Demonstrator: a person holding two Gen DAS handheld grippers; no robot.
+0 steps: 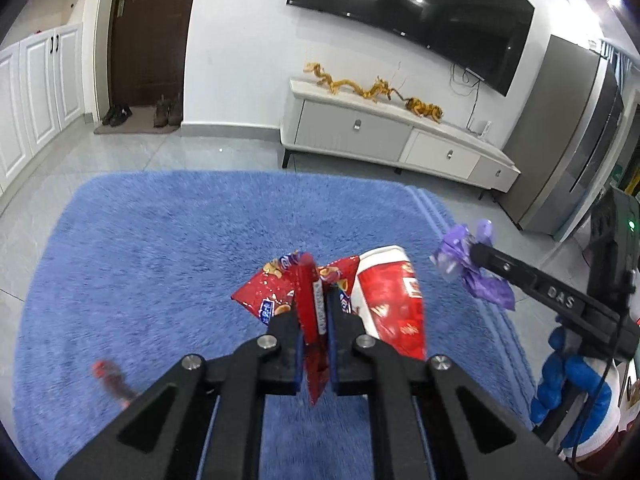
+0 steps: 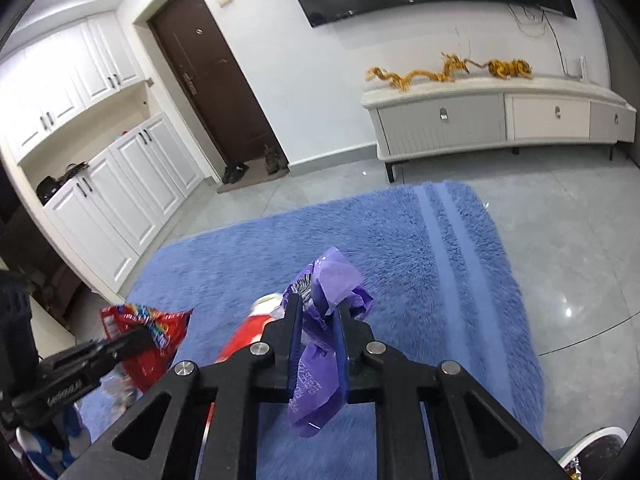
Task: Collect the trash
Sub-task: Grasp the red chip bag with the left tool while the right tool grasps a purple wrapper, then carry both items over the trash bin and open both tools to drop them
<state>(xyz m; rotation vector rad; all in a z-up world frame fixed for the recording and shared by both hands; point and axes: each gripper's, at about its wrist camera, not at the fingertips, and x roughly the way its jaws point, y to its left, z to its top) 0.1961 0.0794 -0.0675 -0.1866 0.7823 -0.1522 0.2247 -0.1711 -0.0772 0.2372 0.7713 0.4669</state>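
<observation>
Room: living room, glossy grey floor tiles [image 2: 560, 264], white wall, dark wall TV [image 1: 412, 12], pale low TV cabinet [image 1: 384, 136] carrying gold dragon ornaments [image 1: 360, 88], brown door [image 2: 216, 80], white panelled cupboards [image 2: 120, 184].
Surface: shaggy blue rug [image 1: 160, 248], long pile, flat stripes near 1 edge.
Left tool [image 1: 316, 304]: black, closed on red snack wrapper [image 1: 276, 284]; wrapper hangs clear above rug.
Red wrapper look: shiny crinkled foil, pinched to a narrow fold between the pads, corners flaring both sides, blue-white print.
Right tool [image 2: 318, 320]: black, closed on purple wrapper [image 2: 320, 360]; lifted off rug.
Purple wrapper look: thin crumpled plastic film, white print, bunched above the pads, tail drooping below.
Red-white cup [image 1: 392, 300]: paper-like cylinder, lying on its side on the rug just right of the left tool.
Left view only: small blurred red scrap [image 1: 112, 376] on rug at lower left; blue-gloved hand [image 1: 568, 380] under the right tool.
Right view only: cupboard niche with dark bags [image 2: 60, 184]; shoes by the door [image 2: 256, 166]; white-rimmed container [image 2: 596, 448] at bottom right, contents unclear.
</observation>
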